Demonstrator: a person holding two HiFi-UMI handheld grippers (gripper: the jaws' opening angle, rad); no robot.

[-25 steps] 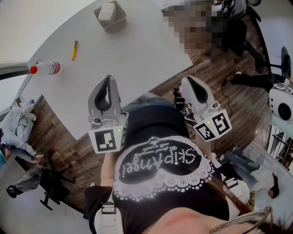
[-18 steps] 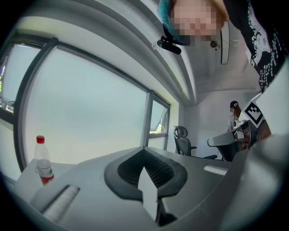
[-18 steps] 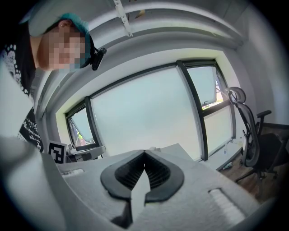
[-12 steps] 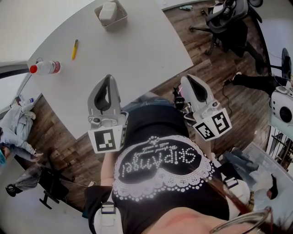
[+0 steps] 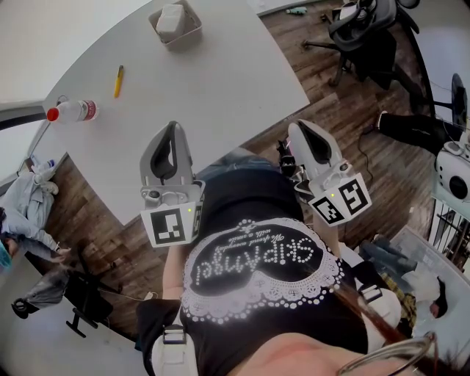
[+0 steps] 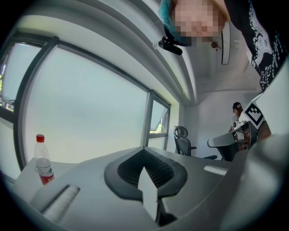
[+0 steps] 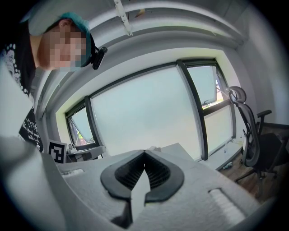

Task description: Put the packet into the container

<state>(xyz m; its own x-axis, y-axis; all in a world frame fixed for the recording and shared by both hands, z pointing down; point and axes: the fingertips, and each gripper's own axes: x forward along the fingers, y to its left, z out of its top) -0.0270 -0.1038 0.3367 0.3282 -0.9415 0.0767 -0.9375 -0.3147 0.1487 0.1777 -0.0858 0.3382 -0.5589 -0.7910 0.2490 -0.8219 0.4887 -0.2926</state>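
Observation:
A beige container (image 5: 175,28) stands at the far end of the white table (image 5: 220,88), and a pale packet (image 5: 170,20) lies inside it. My left gripper (image 5: 174,126) is held close to my body over the table's near edge. Its jaws are shut, with nothing between them (image 6: 143,153). My right gripper (image 5: 297,126) hangs just off the table's right corner, also shut and empty (image 7: 144,155). Both grippers are far from the container. Neither gripper view shows the container or the packet.
A clear bottle with a red cap (image 5: 71,111) lies at the table's left end and shows in the left gripper view (image 6: 43,160). A yellow pen (image 5: 119,80) lies near it. An office chair (image 5: 367,37) stands on the wooden floor at the upper right.

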